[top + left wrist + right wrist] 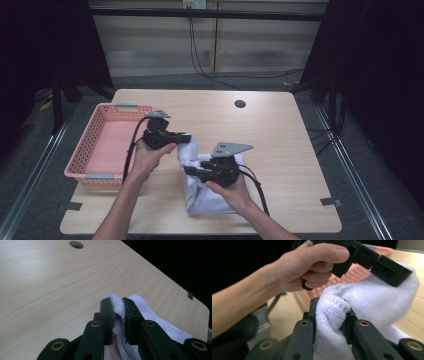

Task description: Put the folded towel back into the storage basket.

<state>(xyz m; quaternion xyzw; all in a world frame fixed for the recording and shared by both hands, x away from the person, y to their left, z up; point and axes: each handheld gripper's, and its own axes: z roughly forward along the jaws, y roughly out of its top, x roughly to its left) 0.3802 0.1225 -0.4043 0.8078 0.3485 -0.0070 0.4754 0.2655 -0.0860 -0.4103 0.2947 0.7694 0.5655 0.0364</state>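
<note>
Work in hand: a white towel (207, 187) is being handled by both grippers at the near middle of the table (280, 145); judged a fold or a lift toward the basket (95, 131), though which cannot be told.
Towel: mostly lying on the table in a bunched heap, with its upper part raised off the wood between the two grippers; it sits just right of the basket, apart from it.
Left gripper (116, 305): jaws pressed onto a thin hem of towel (117, 315), nearly together; the bite is at the very edge, likely so the cloth hangs free below and can be spread.
Right gripper (331, 305): jaws pinching a thicker roll of towel (372, 302), the fabric bulging over the pads; a fuller bite, probably to stop the soft terry slipping.
Why two grips: holding two separate points lets the person stretch the edge between them; one grip alone would leave the cloth in a clump.
Left hand (312, 267): wrapped round its gripper's handle, close above the right gripper's jaws.
Basket: pink, at the table's left edge, open side up; a likely place for the towel.
Risk: the thin left bite may slip if pulled hard.
</note>
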